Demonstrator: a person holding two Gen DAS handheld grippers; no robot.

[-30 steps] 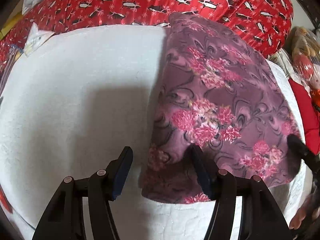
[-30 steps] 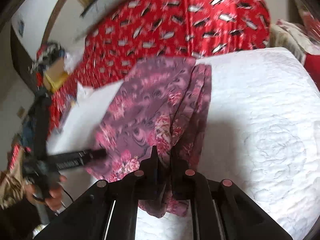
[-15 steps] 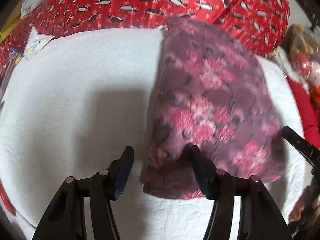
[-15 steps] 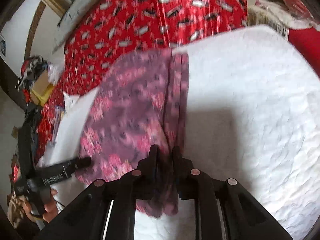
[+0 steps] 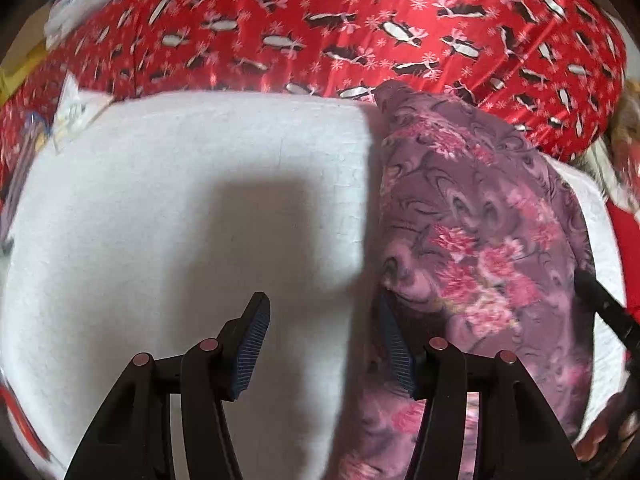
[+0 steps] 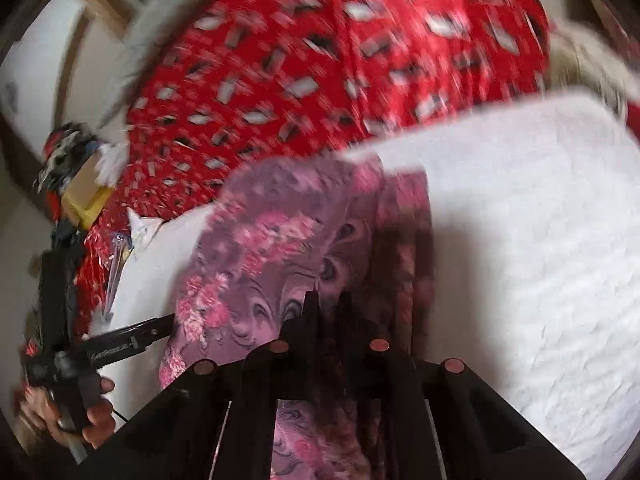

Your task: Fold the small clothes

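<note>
A purple garment with pink flowers lies on the white quilted pad, its near end raised off the pad. In the right wrist view the garment hangs in long folds. My right gripper is shut on the garment's near edge and holds it up. My left gripper is open and empty; its right finger touches the garment's left edge and its left finger stands over bare pad. The left gripper also shows in the right wrist view, beside the garment.
A red blanket with a black-and-white print lies behind the pad. Papers and small items sit at the pad's far left corner. Red and cream cloth lies off the pad's right side.
My right gripper has lifted and pulled the garment's near end, so the cloth has shifted right. The garment is no longer between my left fingers; the left gripper stays open.
</note>
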